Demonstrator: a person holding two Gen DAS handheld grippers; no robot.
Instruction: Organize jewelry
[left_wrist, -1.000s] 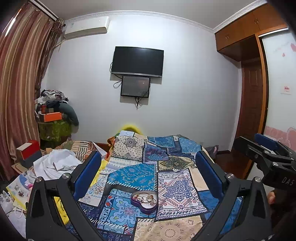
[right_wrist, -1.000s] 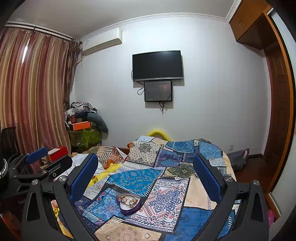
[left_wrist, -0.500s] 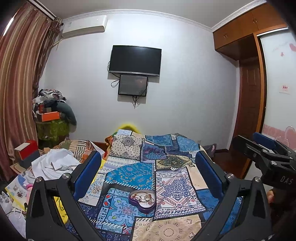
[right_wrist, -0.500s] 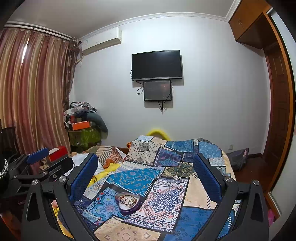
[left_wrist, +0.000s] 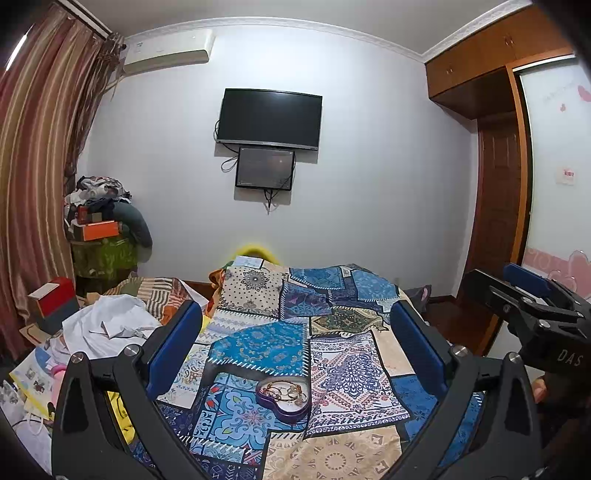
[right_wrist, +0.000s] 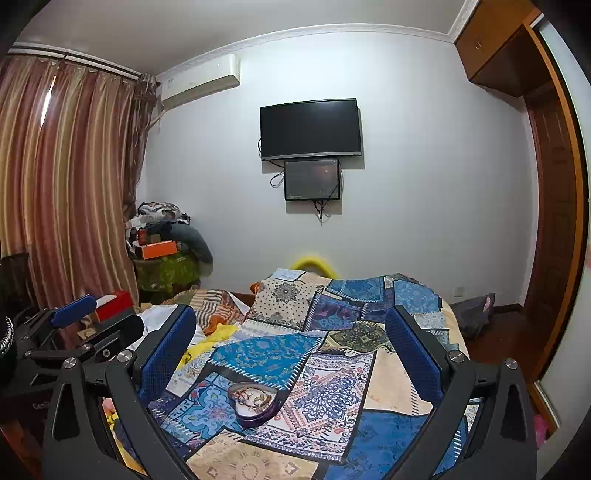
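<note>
A purple heart-shaped box (left_wrist: 284, 400) lies open on the patchwork bedspread (left_wrist: 343, 373), holding a tangle of jewelry (left_wrist: 284, 390) against its pale lining. The left gripper (left_wrist: 295, 354) hangs above the bed with its blue-padded jaws spread wide and nothing between them, the box low between its fingers. The right gripper (right_wrist: 291, 350) is likewise spread and empty, with the box lying nearer its left finger. A dark television (right_wrist: 310, 127) hangs on the far wall
</note>
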